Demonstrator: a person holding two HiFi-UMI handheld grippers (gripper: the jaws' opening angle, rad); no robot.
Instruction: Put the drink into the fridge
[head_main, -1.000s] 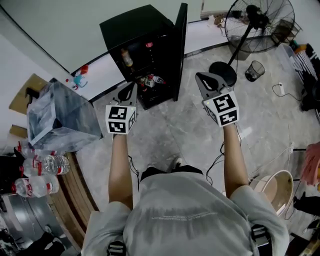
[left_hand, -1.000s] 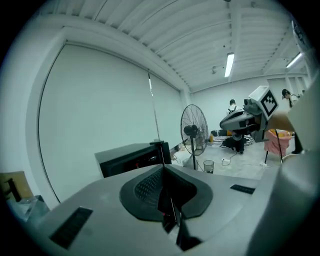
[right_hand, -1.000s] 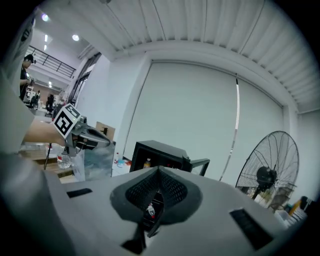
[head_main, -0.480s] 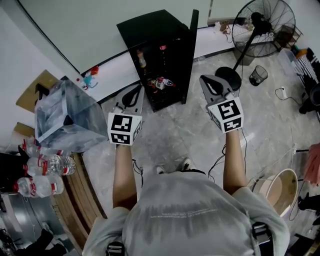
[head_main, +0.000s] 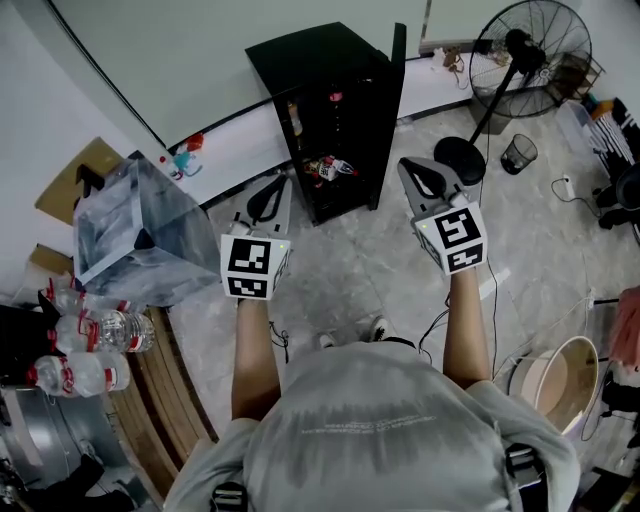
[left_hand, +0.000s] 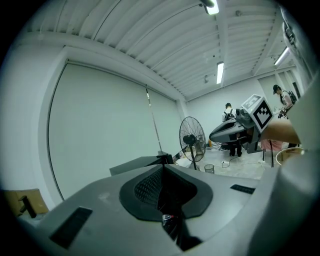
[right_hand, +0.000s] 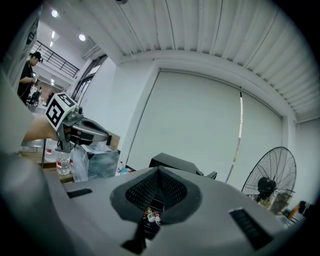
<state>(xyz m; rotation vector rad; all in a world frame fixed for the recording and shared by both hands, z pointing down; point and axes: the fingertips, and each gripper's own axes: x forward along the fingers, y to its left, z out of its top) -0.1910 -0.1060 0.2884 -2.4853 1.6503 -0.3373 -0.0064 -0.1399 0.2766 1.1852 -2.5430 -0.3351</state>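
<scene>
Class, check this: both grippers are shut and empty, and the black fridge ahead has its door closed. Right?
No: the head view shows the door of the fridge open. The left gripper and right gripper are indeed shut and empty.

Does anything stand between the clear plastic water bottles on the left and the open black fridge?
Yes. A translucent grey plastic bag stands between the water bottles and the black fridge. The fridge door is open, and nothing visible stands on the grey floor before it.

Workshop hall; ribbed ceiling, strip lights, pedestal fan
</scene>
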